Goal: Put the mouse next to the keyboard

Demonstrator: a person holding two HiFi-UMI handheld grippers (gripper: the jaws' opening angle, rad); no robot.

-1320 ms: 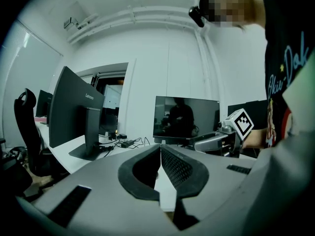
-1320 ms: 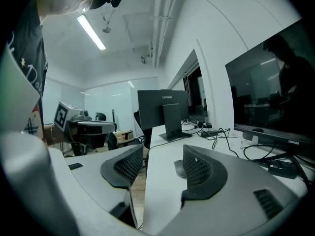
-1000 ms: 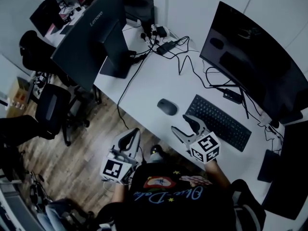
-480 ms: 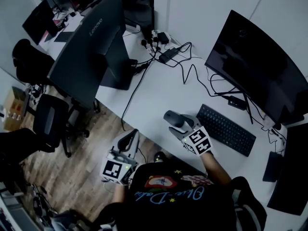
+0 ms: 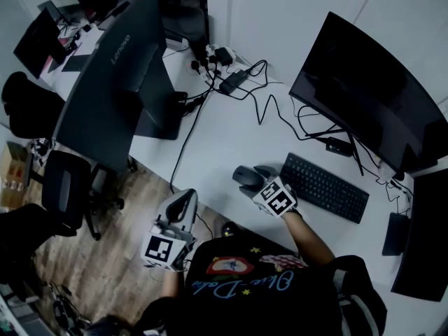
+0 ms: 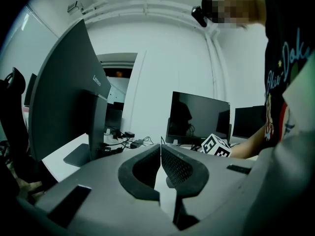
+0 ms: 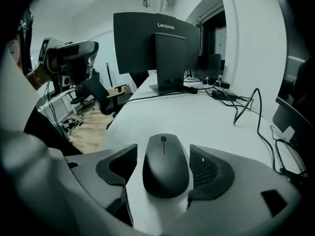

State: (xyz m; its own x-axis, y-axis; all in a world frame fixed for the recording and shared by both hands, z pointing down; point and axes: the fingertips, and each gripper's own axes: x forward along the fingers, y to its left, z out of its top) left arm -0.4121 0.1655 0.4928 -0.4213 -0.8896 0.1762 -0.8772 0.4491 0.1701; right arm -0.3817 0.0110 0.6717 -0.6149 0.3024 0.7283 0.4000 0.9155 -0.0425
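A black mouse (image 5: pixel 243 175) lies on the white desk (image 5: pixel 217 135), a short way left of the black keyboard (image 5: pixel 324 187). My right gripper (image 5: pixel 250 180) straddles the mouse, and its jaws are opening. In the right gripper view the mouse (image 7: pixel 166 170) rests flat on the desk between the pads of the right gripper (image 7: pixel 163 155), with a narrow gap on each side. My left gripper (image 5: pixel 183 203) hangs off the desk's front edge above the wooden floor. Seen in its own view, the left gripper (image 6: pixel 160 151) has its pads together and holds nothing.
A Lenovo monitor (image 5: pixel 112 82) stands at the desk's far left and a curved monitor (image 5: pixel 357 89) behind the keyboard. Cables and a power strip (image 5: pixel 227 68) trail across the back. An office chair (image 5: pixel 66 187) stands on the floor to the left.
My right gripper has moved from in front of the keyboard to the mouse and now straddles it with wider jaws. The left gripper has stayed put.
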